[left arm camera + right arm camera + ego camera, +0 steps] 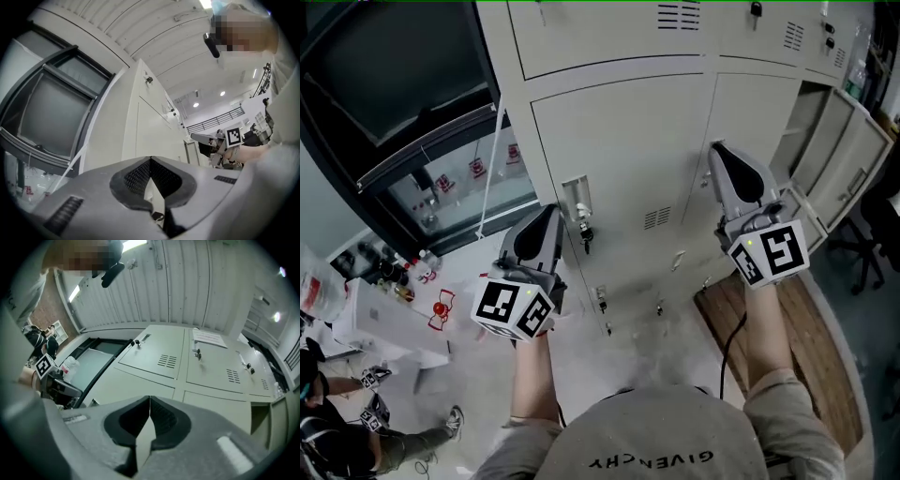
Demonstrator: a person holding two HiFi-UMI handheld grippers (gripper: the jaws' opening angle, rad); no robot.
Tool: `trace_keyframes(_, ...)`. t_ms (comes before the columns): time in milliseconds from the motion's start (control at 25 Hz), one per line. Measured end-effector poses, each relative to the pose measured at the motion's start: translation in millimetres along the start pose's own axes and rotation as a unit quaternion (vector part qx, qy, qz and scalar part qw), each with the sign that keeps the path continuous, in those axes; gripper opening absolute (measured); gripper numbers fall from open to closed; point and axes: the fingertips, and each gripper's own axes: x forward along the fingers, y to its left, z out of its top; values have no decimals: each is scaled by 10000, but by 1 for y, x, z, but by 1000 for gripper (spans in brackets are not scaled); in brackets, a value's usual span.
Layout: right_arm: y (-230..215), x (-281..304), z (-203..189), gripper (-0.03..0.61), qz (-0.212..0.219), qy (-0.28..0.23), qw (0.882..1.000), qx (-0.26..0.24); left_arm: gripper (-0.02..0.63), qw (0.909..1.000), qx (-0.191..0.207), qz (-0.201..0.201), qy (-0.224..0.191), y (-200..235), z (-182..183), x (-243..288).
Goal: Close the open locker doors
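While the left gripper (553, 209) and the right gripper (716, 148) both point at the lockers (619, 131), each has its jaws pressed together with nothing between them. Closed doors face both tools. The open door (851, 155) stands swung out at the right end of the bank, right of the right gripper and apart from it, and a key (584, 234) dangles from a lock just beside the left gripper.
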Motion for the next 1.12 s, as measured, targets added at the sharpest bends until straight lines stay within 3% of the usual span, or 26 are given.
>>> trace_keyframes(280, -41, -98, -42, 2, -710, 607, 9954, -210, -3, 9978, -318, -581, 40, -50, -24, 19)
trace_keyframes(640, -95, -238, -72, 2, -1729, 1337, 9757, -134, -3, 9896, -567, -1313, 157, -130, -66, 69)
trace_keyframes(1120, -196, -370, -96, 2, -2378, 1618, 9577, 109, -3, 9845, -578, -1641, 235, -253, -97, 155)
